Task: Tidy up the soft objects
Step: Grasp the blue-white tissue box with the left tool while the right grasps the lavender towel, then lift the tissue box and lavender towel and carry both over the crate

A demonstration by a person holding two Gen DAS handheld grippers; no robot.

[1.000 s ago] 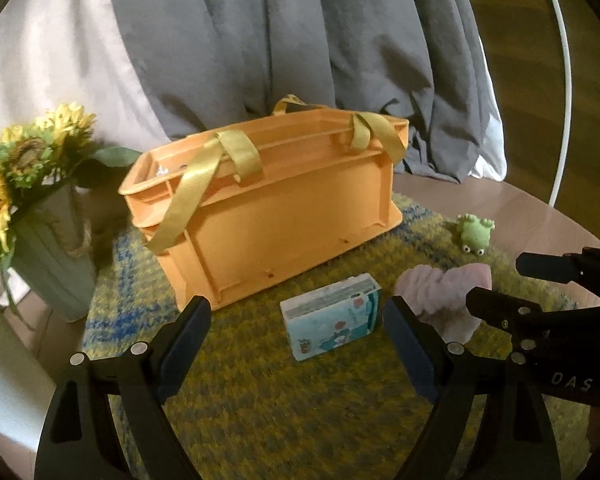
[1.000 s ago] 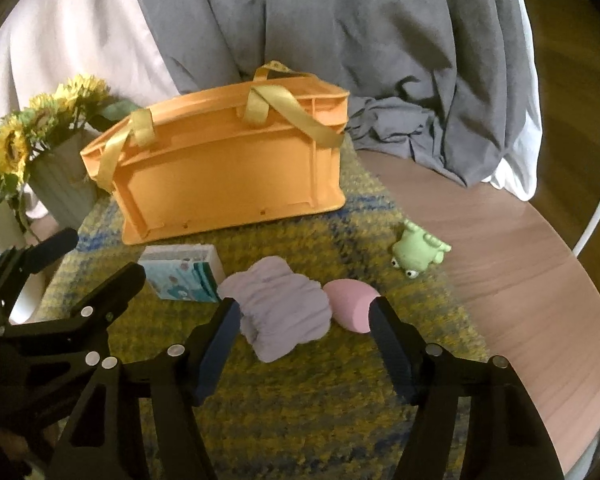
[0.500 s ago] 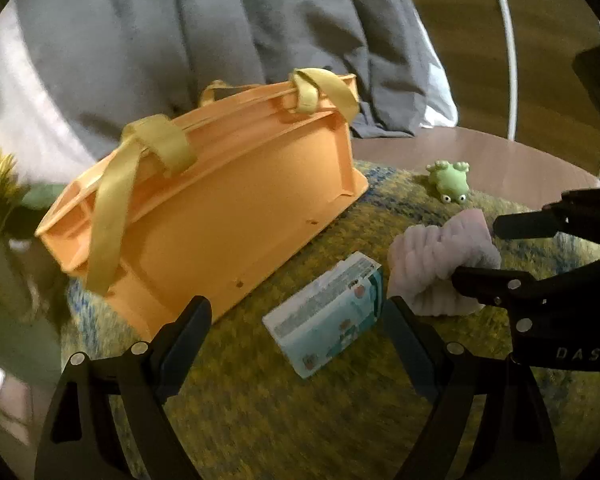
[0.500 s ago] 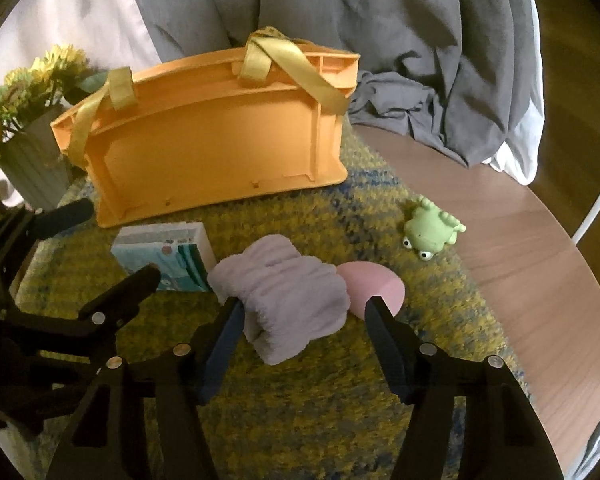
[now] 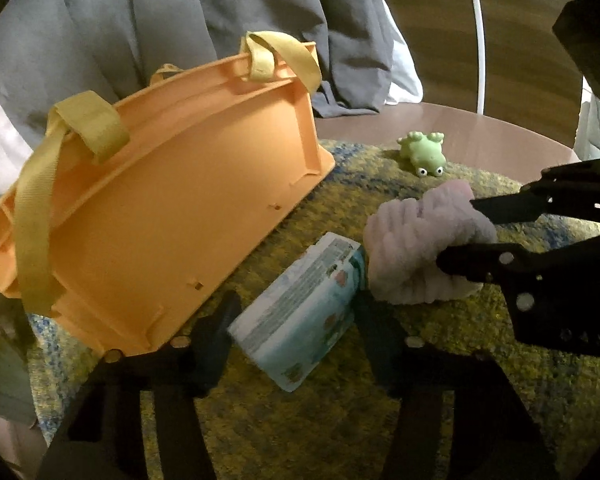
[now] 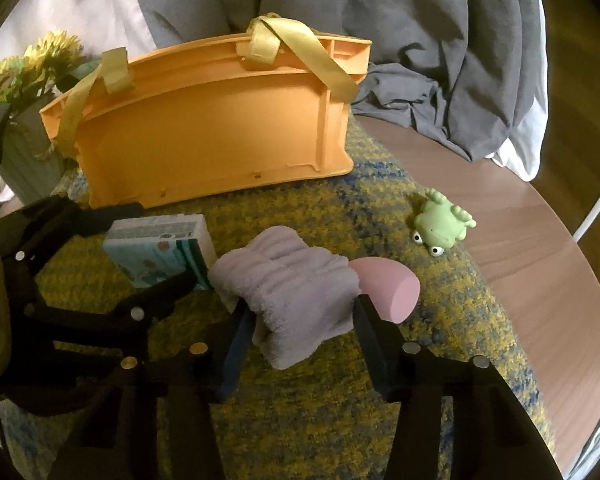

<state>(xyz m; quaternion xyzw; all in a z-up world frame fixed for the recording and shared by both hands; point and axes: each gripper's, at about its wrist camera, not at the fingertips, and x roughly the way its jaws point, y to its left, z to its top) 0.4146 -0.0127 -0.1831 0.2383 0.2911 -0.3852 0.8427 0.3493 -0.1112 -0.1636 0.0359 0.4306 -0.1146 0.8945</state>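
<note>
A pack of tissues (image 5: 300,312) lies on the yellow-blue mat, between the fingers of my left gripper (image 5: 290,316), whose jaws stand close around it. A folded lilac towel (image 6: 292,292) lies beside it, between the fingers of my right gripper (image 6: 298,320), which touch its sides. A pink sponge (image 6: 388,288) sits right of the towel. A green frog toy (image 6: 440,226) lies at the mat's edge. The orange basket (image 6: 204,136) with yellow straps stands behind. In the left wrist view the towel (image 5: 416,248) sits in the right gripper's fingers.
A vase of sunflowers (image 6: 32,80) stands left of the basket. Grey cloth (image 6: 420,48) hangs behind the round wooden table (image 6: 520,240). A white hoop (image 5: 478,36) stands at the far right.
Both grippers moved forward and down. The left jaws narrowed around the tissue pack. The right jaws narrowed onto the towel.
</note>
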